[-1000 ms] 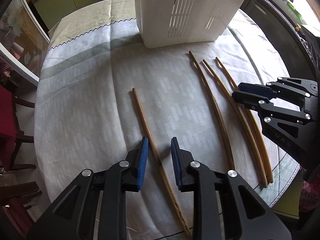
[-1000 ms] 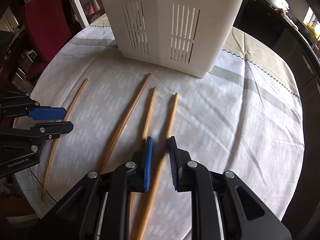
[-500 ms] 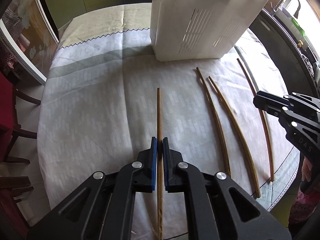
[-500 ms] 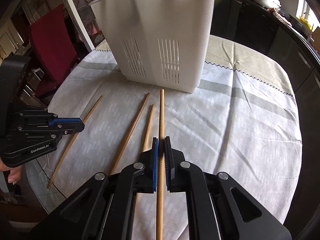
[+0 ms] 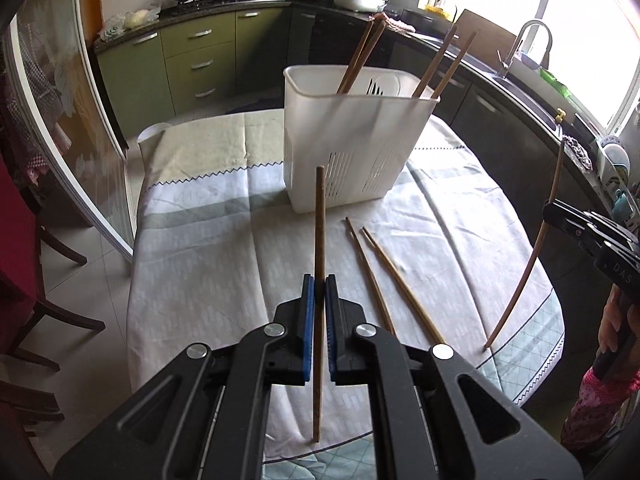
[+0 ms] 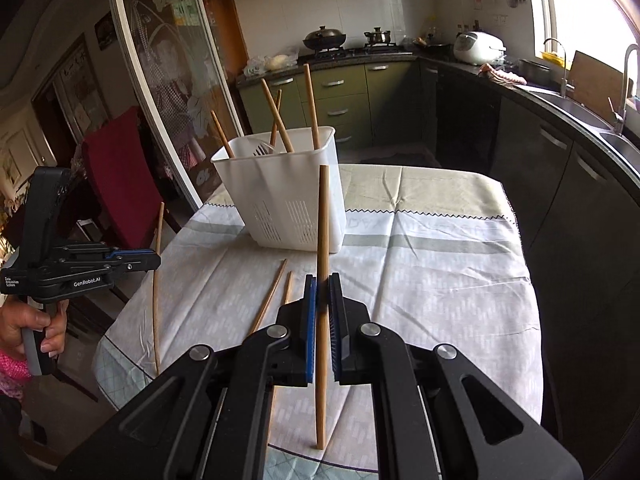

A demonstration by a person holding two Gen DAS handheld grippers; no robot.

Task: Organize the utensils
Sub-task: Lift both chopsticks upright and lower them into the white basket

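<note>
My left gripper (image 5: pixel 319 286) is shut on a dark wooden chopstick (image 5: pixel 319 220), lifted off the table and standing nearly upright. My right gripper (image 6: pixel 323 286) is shut on a lighter chopstick (image 6: pixel 323 220), also raised. Each gripper shows in the other's view: the right gripper (image 5: pixel 550 210) at the far right with its chopstick (image 5: pixel 536 248), the left gripper (image 6: pixel 154 260) at the left with its chopstick (image 6: pixel 157 288). Two more chopsticks (image 5: pixel 384 272) lie on the tablecloth. The white slotted utensil basket (image 5: pixel 352 152) stands behind them, holding several chopsticks.
The round table (image 5: pixel 200 240) wears a pale cloth. A red chair (image 6: pixel 120 176) and a glass sliding door (image 5: pixel 60 140) lie on one side. Kitchen counters with a sink (image 5: pixel 520 76) and a rice cooker (image 6: pixel 478 46) line the far walls. A person's hand (image 6: pixel 32 324) holds the left gripper.
Both grippers closed on a chopstick each, then lifted them off the cloth and tilted upward. The view now takes in the basket's rim and the kitchen behind.
</note>
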